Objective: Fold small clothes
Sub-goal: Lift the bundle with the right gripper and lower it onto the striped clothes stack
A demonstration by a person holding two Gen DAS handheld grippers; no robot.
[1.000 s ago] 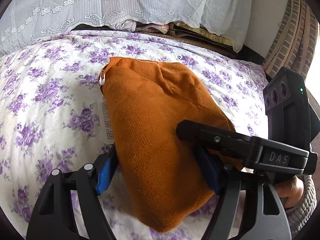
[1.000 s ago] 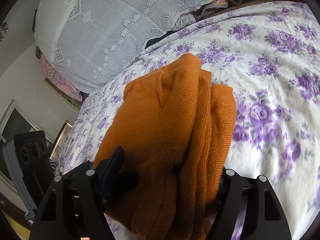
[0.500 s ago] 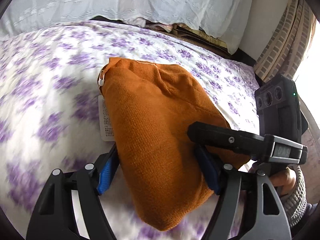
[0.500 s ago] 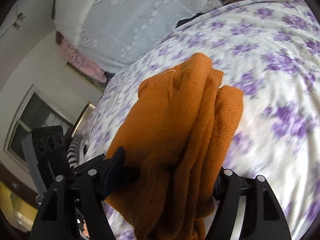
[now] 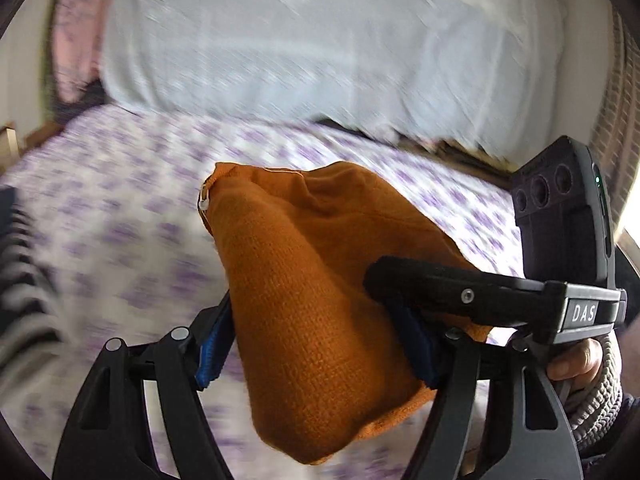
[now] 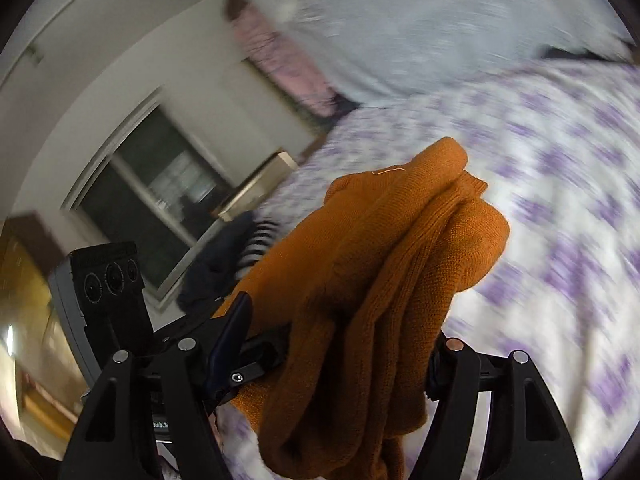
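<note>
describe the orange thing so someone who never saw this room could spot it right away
Start at the bed with the purple-flowered sheet. Above it, clamped between the left gripper and the right gripper, is a folded bundle, the orange knit sweater. It is the only plain orange item there, with a small white tag fastener at one corner.

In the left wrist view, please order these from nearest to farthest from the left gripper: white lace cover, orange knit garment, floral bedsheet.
1. orange knit garment, between the left gripper fingers.
2. floral bedsheet, below and behind the garment.
3. white lace cover, far end, top.
</note>
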